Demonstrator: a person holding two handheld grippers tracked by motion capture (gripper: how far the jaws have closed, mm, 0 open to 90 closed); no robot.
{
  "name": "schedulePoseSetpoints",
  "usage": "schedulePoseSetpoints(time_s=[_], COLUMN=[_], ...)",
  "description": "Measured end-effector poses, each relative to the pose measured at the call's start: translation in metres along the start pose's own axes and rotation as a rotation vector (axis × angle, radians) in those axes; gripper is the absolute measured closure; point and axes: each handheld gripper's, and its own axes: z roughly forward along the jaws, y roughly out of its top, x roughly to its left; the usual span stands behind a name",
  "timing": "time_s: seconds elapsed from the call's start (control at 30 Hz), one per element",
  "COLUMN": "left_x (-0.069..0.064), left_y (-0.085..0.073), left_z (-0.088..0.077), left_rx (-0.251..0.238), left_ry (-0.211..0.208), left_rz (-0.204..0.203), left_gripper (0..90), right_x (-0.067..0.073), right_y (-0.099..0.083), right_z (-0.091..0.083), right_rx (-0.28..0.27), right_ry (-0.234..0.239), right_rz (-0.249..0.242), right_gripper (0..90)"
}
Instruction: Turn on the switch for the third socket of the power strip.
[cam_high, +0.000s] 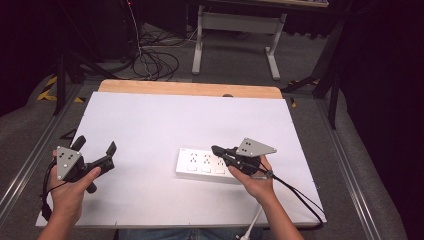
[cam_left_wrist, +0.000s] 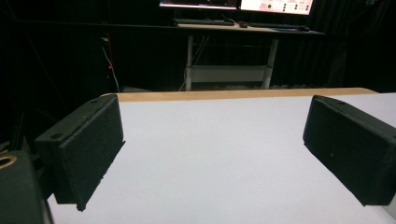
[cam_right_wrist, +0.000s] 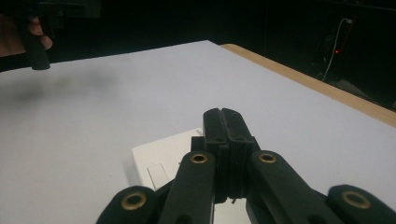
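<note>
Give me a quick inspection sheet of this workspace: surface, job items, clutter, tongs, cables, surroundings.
Surface: white board on a wooden table, wood edge showing at the far side.
Job's things: white power strip lying flat right of centre, sockets up; its switches face the person.
Clutter: nothing seen.
Grippers: left tongs open, nothing between them, held above the board's left side. Right tongs shut, empty, tips over the power strip; contact cannot be told.
Cables: black cable trails from the right tongs; a white lead hangs off the near edge.
Surroundings: grey floor, desk frame, loose black cables, dark curtains.
</note>
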Motion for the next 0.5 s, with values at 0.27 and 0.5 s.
schedulePoseSetpoints(time_s=[0.27, 0.5], left_x=[0.0, 0.0], left_y=[0.0, 0.0], left_z=[0.0, 0.001], left_rx=[0.0, 0.002], left_ry=[0.001, -0.001], left_rz=[-0.002, 0.001], left_gripper=[5.4, 5.4], right_x=[0.005, 0.01], right_y=[0.001, 0.002], right_z=[0.006, 0.012], right_rx=[0.01, 0.036], right_ry=[0.021, 0.038], right_rz=[-0.013, -0.027], right_gripper=[90.0, 90.0])
